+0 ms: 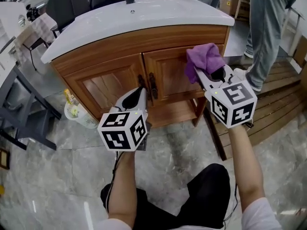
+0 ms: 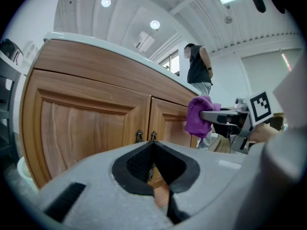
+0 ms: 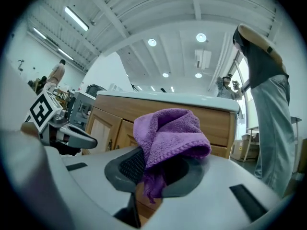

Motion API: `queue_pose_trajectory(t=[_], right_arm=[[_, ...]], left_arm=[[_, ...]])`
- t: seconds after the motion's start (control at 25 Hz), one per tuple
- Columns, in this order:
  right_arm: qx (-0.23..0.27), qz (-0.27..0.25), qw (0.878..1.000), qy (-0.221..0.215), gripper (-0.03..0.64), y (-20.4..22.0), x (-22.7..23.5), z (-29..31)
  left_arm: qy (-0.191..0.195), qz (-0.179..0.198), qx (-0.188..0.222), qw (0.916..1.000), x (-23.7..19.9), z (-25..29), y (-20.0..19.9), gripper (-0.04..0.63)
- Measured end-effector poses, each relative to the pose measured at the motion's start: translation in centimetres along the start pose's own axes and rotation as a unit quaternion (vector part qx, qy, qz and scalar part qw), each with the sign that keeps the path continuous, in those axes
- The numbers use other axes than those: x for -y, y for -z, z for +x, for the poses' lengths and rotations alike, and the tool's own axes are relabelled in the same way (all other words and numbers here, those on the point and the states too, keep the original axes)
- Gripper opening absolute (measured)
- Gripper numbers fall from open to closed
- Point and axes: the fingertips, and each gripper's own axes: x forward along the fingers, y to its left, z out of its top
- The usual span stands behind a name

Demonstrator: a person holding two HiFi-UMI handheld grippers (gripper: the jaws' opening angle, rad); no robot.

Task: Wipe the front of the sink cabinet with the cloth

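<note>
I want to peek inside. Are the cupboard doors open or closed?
Closed. Both cabinet doors lie flush in the frame, their handles side by side at the middle seam.

Soft, nubby purple terry cloth point(image 1: 204, 59), varnished wooden cabinet point(image 1: 115, 80) with clear grain and satin sheen, smooth glossy white worktop point(image 1: 144, 16), dark metal door handles point(image 1: 152, 85), polished grey stone-look floor point(image 1: 57, 176), matt grey plastic left tongs point(image 2: 154, 169), black textured pads point(image 2: 136, 164)
</note>
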Motion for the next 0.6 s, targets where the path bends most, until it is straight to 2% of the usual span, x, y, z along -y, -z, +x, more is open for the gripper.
queue_pose_trajectory(t=[0.28,0.6], right_arm=[[0.035,-0.011,0.995,-0.095,0.067,-3.7,-9.9,2.8],[0.065,0.038,0.98,-0.185,0.067,-5.1,-20.4,6.4]], left_arm=[[-0.053,-0.002,0.004,0.9986,-4.0,-3.3,-0.7,0.006],[-0.116,-0.005,0.015,0.9931,-8.7,-7.3,-0.9,0.005]])
